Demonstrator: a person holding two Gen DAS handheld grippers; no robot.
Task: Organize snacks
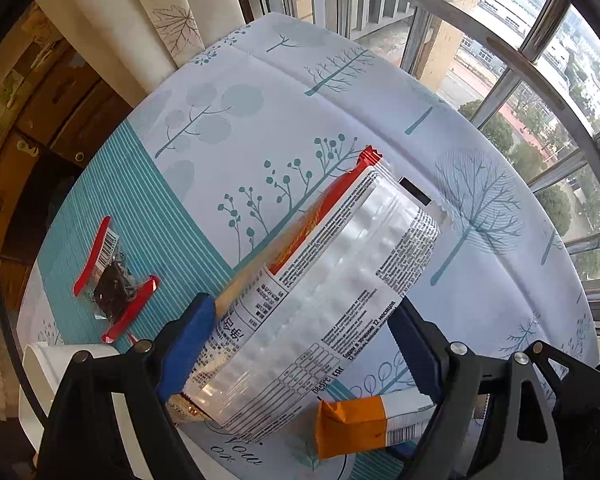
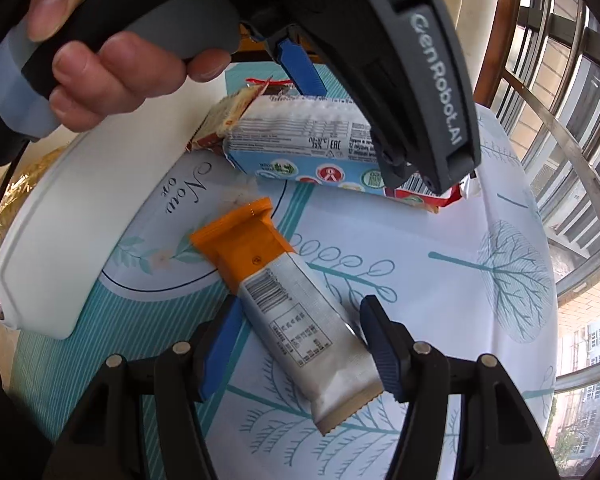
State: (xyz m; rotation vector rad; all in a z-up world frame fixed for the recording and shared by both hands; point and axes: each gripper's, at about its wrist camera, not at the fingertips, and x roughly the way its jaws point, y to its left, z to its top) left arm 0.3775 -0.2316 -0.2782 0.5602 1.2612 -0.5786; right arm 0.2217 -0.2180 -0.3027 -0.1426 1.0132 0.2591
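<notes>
in the left wrist view our left tongs (image 1: 300, 344) stand wide, both blue pads pressed on a big silvery wafer pack (image 1: 320, 292), which is lifted and tilted over the tabletop (image 1: 260, 128). our right tongs (image 2: 300, 344) are partly closed around the orange-and-white bar (image 2: 300, 312); the right pad touches it, but the left pad's contact we cannot tell. a white tub (image 2: 72, 216) sits left, cut off by the frame. farther left lies a small red-edged packet (image 1: 114, 276), its contents unclear.

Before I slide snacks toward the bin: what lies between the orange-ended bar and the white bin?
Only bare tablecloth lies between the orange-ended bar and the white bin, in the right wrist view.
</notes>
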